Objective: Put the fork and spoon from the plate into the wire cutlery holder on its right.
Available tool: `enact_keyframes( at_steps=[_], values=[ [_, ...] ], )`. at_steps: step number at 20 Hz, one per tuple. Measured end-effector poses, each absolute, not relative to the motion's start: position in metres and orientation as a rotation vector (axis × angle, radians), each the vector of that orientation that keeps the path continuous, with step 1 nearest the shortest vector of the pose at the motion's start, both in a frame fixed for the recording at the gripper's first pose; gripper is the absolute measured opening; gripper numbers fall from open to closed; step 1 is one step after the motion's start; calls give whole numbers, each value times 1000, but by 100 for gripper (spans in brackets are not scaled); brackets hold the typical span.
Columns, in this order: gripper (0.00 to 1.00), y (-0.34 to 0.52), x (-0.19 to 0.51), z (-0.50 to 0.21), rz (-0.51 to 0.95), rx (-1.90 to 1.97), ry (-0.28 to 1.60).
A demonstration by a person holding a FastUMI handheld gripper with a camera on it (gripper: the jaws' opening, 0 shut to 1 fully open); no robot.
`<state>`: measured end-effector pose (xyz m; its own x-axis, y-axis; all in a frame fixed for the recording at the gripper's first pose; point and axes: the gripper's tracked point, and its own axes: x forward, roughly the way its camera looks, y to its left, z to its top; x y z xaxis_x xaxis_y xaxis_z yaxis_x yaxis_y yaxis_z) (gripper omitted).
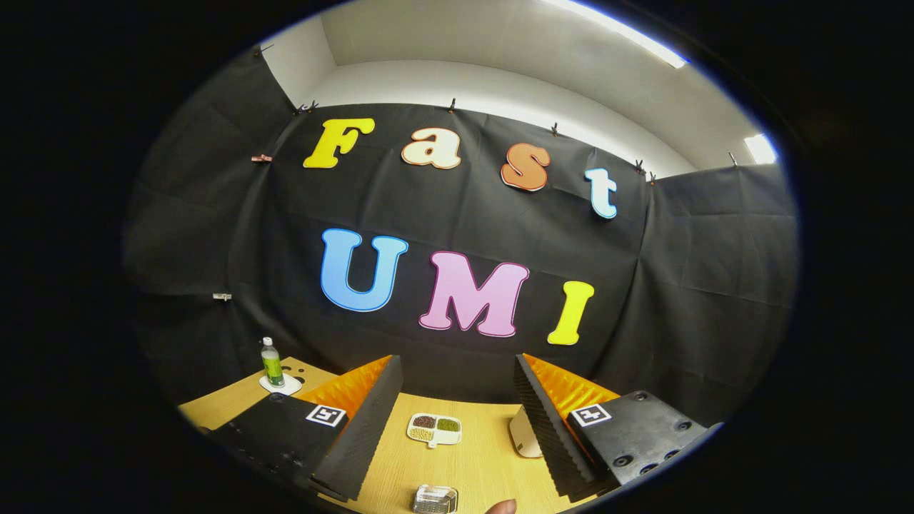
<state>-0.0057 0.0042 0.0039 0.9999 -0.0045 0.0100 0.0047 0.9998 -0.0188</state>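
Tongs (457, 421) spread wide, holding nothing, hovering over wooden bench (485, 464). Between fingers, just ahead: small divided dish (434, 429) with beans or seeds. Closer in, clear little box (435, 499), fingertip (502, 507) beside it. White object (525, 435) tucked against right finger. Green-label bottle (271, 363) beyond left finger. Can't spot plate, fork, spoon or wire holder from here. My guess: cutlery stiff, light, slippery, so pinch mid-handle.

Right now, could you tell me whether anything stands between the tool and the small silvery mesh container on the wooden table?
Nothing visible does. The open tool has the small silvery mesh container low between its fingers; a person's fingertip lies just beside it.
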Motion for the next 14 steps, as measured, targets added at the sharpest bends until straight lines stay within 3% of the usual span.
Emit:
enact_keyframes(
  at_steps=[6, 14],
  values=[
    [98, 19, -5, -4, 19, -17, 17],
    [98, 88, -14, -46, 175, -5, 172]
  ],
)
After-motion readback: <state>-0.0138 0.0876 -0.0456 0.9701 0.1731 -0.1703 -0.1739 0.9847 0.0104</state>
